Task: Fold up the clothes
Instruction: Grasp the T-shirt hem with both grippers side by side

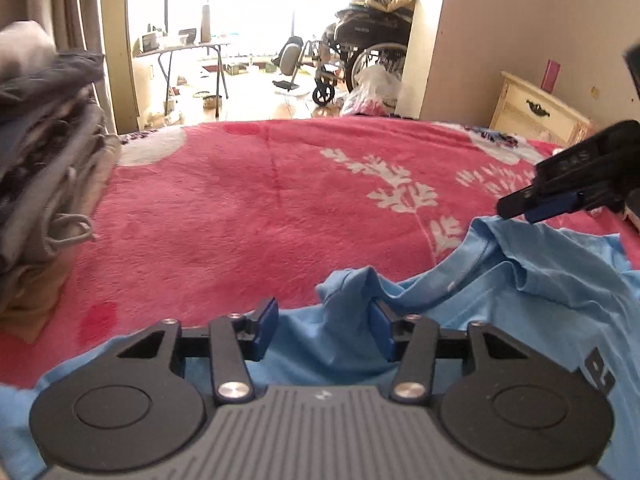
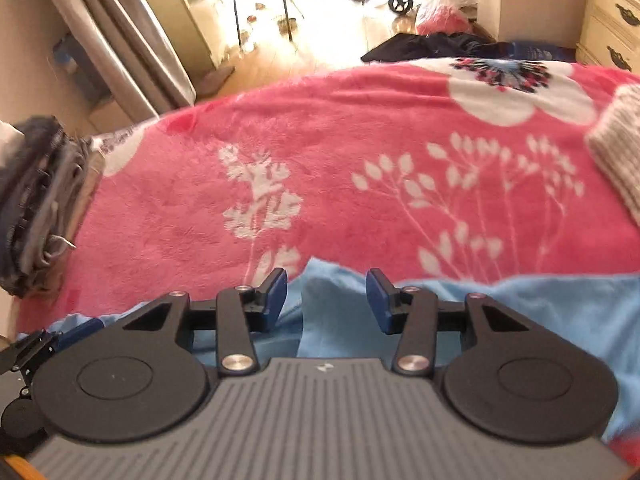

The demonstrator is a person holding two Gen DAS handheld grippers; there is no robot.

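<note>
- Left wrist view: the left gripper [image 1: 325, 330] hangs low over a light blue T-shirt [image 1: 520, 304] that lies rumpled on a pink blanket [image 1: 224, 216] with white flower and leaf prints.
- Its 2 blue pads stand apart. A raised fold of the shirt sits between them, close against the right pad [image 1: 382, 332]; whether it touches I cannot tell, and the left pad is clear of the cloth, so nothing is clamped.
- A dark printed mark [image 1: 599, 374] shows on the shirt near the right edge.
- The right gripper [image 1: 520, 208] enters from the right, tips just above the shirt's far edge; from this side its gap cannot be read.
- A stack of folded clothes [image 1: 48, 168], grey and beige, stands at the left on the blanket, well apart from the shirt.
- Beyond the bed: a wheelchair [image 1: 360, 60], a folding table [image 1: 188, 52] and a cream dresser [image 1: 536, 108].
- Right wrist view: the right gripper [image 2: 327, 300] has its 2 pads apart, with a peak of the light blue T-shirt [image 2: 520, 308] rising between them; neither pad visibly presses it.
- The shirt lies along the near edge of the pink blanket [image 2: 320, 128].
- The stack of folded clothes [image 2: 36, 200] is at the left, a beige knit piece [image 2: 616, 152] at the right edge, a curtain [image 2: 132, 40] behind.
</note>
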